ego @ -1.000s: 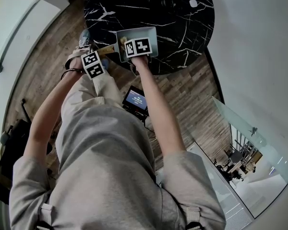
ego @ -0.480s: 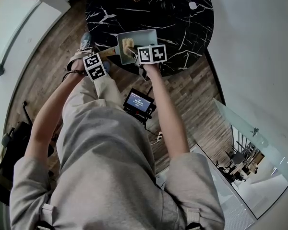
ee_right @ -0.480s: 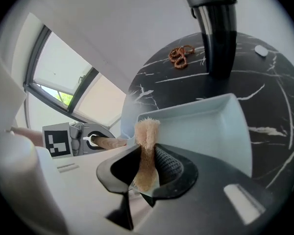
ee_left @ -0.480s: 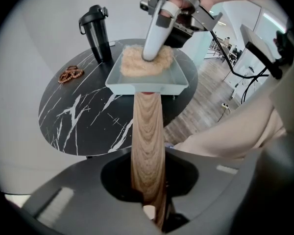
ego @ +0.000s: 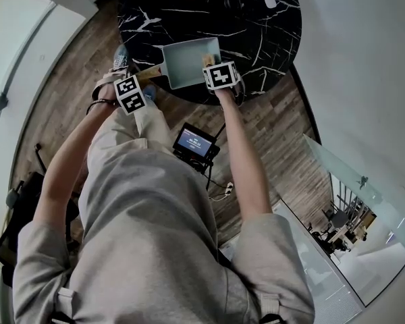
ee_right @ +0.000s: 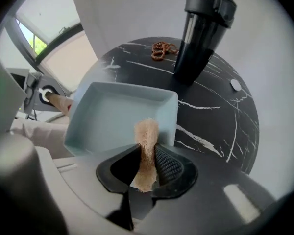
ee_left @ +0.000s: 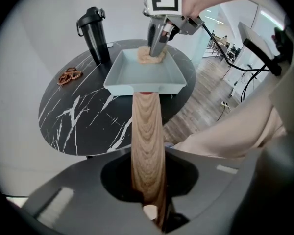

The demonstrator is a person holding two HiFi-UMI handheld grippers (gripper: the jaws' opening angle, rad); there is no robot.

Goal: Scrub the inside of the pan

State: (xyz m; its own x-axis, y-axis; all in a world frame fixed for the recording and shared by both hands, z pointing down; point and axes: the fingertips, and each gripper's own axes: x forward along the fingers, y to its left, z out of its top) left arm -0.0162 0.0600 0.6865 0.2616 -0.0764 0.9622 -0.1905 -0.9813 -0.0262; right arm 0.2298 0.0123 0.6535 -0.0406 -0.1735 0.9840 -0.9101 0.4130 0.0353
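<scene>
Pale-blue rectangular pan [ego: 189,61] at black marble worktop [ego: 256,19]'s edge, wooden handle [ee_left: 147,141] overhanging, pinched by left hand-held gripper [ee_left: 149,199]; right hand-held gripper [ee_right: 147,168] pinches tan fibrous scrubber [ee_right: 147,133] at pan's opposite rim; open worktop beyond.

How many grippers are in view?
2. The left gripper is shut on the wooden handle of the pan; the right gripper, shut on a scrub pad, is at the pan's opposite end.
</scene>
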